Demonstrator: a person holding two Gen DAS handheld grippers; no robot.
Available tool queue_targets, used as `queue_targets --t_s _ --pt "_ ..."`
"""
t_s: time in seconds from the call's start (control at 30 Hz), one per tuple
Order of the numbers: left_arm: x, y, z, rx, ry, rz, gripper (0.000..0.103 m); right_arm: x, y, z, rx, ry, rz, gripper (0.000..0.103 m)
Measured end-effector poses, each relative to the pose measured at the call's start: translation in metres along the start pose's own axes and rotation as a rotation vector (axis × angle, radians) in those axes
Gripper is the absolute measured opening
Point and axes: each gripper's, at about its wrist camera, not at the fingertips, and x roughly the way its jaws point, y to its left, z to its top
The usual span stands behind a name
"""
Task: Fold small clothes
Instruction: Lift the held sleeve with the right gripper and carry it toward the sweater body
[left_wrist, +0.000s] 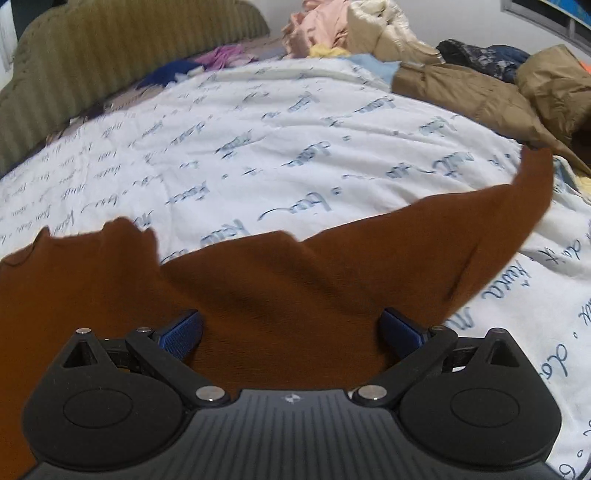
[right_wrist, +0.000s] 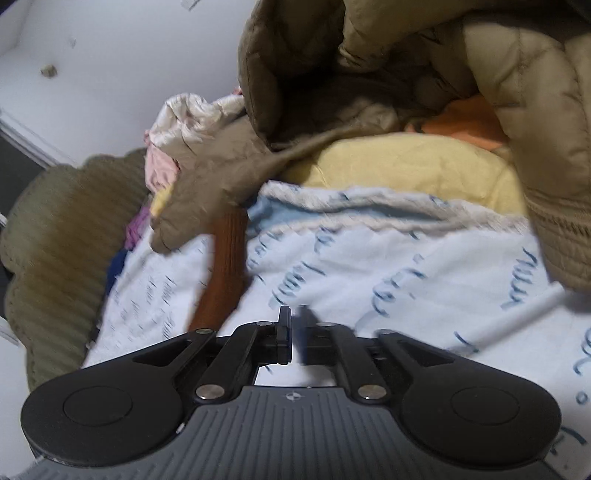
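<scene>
Brown garment (left_wrist: 258, 288) spread across lower half of left wrist view, on white script-printed quilt (left_wrist: 258, 140) of bed. Left tool (left_wrist: 291, 332) released, blue pads wide apart over brown cloth. Right tool (right_wrist: 293, 334) clenched, nothing visibly between pads. Brown ribbed strip (right_wrist: 227, 258) left of centre in right view, under tan puffer jacket (right_wrist: 406, 74).

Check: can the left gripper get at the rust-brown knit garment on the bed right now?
Probably yes. The left gripper is open, and the rust-brown knit garment lies spread between its fingers with nothing over it.
</scene>
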Motion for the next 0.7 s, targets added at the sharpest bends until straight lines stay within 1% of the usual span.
queue_targets --t_s 0.03,0.07,0.13,0.17,0.2,0.23,0.3,0.37,0.4,0.47,0.57,0.6,0.63,0.7 --pt "-0.003 -0.006 0.000 0.023 -0.009 0.002 0.103 0.003 0.006 0.004 -0.007 -0.001 0.014 0.025" --pt "-0.005 -0.012 0.000 0.048 -0.022 0.001 0.103 0.008 0.014 0.009 -0.010 -0.009 0.027 0.029" --pt "-0.010 -0.022 0.000 0.088 -0.042 -0.014 0.103 0.023 0.031 0.019 -0.025 0.001 0.022 0.047" --pt "-0.010 -0.028 0.001 0.103 -0.046 -0.024 0.103 0.031 0.038 0.024 -0.024 0.009 0.015 0.054" --pt "-0.009 -0.033 0.003 0.109 -0.047 -0.037 0.103 0.037 0.044 0.027 -0.018 0.005 0.005 0.054" --pt "-0.009 -0.037 0.005 0.113 -0.045 -0.066 0.103 0.045 0.050 0.031 -0.030 0.014 -0.008 0.054" --pt "-0.006 -0.046 0.011 0.111 -0.042 -0.148 0.103 0.056 0.059 0.036 -0.038 0.027 -0.032 0.054" --pt "-0.006 -0.060 0.016 0.120 -0.043 -0.230 0.103 0.058 0.060 0.036 -0.030 0.043 -0.020 0.054" --pt "-0.005 -0.069 0.019 0.138 -0.050 -0.253 0.103 0.055 0.060 0.036 -0.036 0.045 -0.009 0.055" --pt "0.000 -0.093 0.025 0.190 -0.064 -0.261 0.103 0.045 0.057 0.032 -0.070 0.030 -0.016 0.059" --pt "0.013 -0.128 0.036 0.236 -0.055 -0.293 0.103 0.027 0.040 0.033 -0.079 0.016 -0.020 0.059" --pt "0.016 -0.140 0.039 0.256 -0.054 -0.289 0.103 0.020 0.033 0.034 -0.078 0.015 -0.021 0.059" --pt "0.017 -0.154 0.044 0.283 -0.060 -0.285 0.103 0.013 0.027 0.036 -0.078 0.011 -0.029 0.059" --pt "0.018 -0.170 0.051 0.322 -0.076 -0.300 0.103 -0.002 0.016 0.038 -0.088 -0.010 -0.036 0.059"
